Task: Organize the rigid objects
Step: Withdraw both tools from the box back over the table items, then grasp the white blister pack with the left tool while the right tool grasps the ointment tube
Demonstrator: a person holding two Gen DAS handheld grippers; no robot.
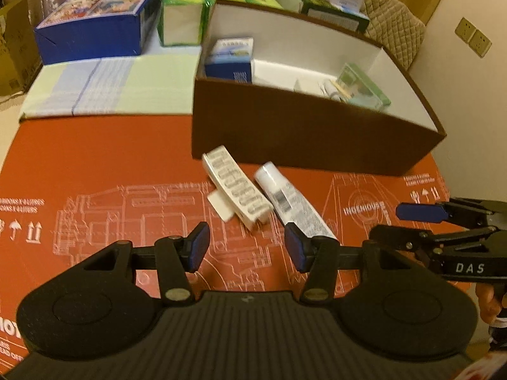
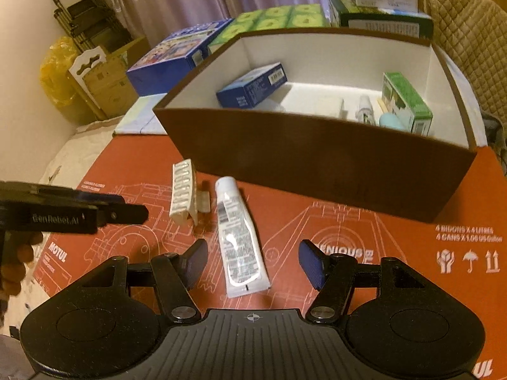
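Red printed cardboard sheet (image 2: 317,221) covers the surface: brown box (image 2: 317,164) at 12 o'clock, white tube (image 2: 237,237) and hair clip (image 2: 183,193) lying just in front.

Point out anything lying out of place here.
Two things lie loose on the red mat outside the brown box: a white hair clip on its side and a white tube. Other items are already boxed.

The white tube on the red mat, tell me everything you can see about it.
The white tube is a soft-looking squeeze tube with a rounded white cap toward the brown box and a flat crimped end toward the cameras. It carries small dark print and a barcode. It lies flat on the red mat, beside the white hair clip, ungripped.
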